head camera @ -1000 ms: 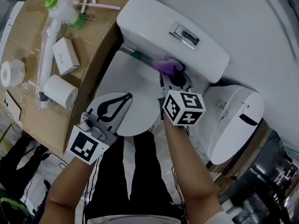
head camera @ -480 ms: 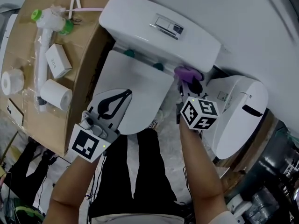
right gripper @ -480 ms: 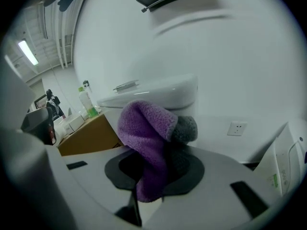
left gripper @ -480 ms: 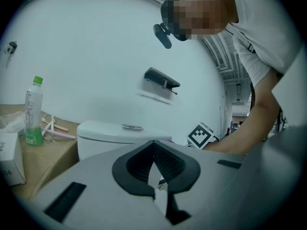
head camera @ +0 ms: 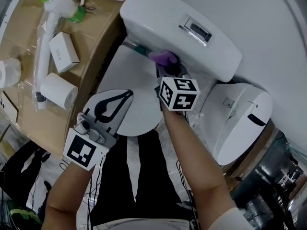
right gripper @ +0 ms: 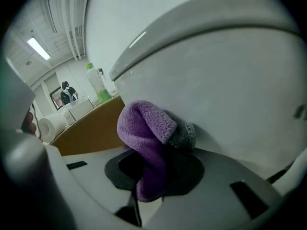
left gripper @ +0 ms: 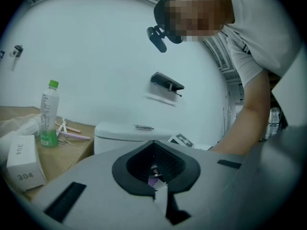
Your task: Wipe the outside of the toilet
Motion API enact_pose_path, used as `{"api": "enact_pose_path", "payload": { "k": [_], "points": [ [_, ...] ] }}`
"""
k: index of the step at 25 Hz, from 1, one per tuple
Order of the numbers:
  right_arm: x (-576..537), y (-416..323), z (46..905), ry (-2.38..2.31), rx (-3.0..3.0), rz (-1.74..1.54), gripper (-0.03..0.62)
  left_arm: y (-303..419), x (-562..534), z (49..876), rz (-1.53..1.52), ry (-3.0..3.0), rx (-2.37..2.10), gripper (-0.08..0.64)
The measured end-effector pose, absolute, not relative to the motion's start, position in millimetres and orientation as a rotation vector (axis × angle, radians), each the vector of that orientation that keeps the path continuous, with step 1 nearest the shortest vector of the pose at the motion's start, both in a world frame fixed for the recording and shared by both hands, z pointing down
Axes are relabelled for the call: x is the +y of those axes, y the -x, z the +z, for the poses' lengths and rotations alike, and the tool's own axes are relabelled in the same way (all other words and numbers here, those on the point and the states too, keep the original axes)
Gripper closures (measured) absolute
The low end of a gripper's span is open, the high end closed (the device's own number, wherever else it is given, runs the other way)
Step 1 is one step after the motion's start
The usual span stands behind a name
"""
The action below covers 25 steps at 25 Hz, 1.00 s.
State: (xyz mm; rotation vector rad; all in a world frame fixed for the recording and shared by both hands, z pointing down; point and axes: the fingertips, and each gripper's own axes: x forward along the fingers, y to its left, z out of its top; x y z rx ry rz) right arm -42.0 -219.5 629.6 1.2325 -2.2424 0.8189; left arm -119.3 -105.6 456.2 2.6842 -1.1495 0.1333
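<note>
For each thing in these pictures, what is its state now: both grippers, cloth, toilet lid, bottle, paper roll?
Right gripper: shut on the purple cloth.
Purple cloth: bunched, pressed against the tank front.
Left gripper: shut, empty.
Toilet lid: down.
Green-capped bottle: upright, cap on.
Paper roll: lying on its side.

My left gripper (head camera: 120, 103) sits at the lower left of the head view. Its jaws are together with nothing between them. The left forearm (head camera: 67, 190) runs down to the bottom edge. My right gripper (head camera: 169, 71) is at upper centre, jaws clamped on a purple cloth (head camera: 162, 57). The right forearm (head camera: 192, 152) is extended upward from the lower right.
</note>
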Motion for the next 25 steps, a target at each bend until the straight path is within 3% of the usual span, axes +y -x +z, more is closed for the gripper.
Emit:
{"api": "enact_pose_path", "payload": {
  "k": [7,11,17,25],
  "points": [
    [-252.5,141.5,672.6,-1.14,-2.273,0.902,0.508,144.9,-107.5,464.4,0.143,-2.663,-1.219,0.554],
    [-258.1,154.1,694.1,-1.118,-2.249,0.945,0.508,151.6,-111.6,464.5,0.118,-2.632,-1.277,0.554],
    [-238.2,95.2,707.0,-1.164,-2.174,0.926,0.508,135.3,-111.5,465.0,0.109,-2.634,-1.241,0.554],
    [-199.7,-43.6,722.6,-1.314,-2.025,0.948,0.508,78.8,-117.3,462.9,0.139,-2.698,-1.118,0.554]
  ]
}}
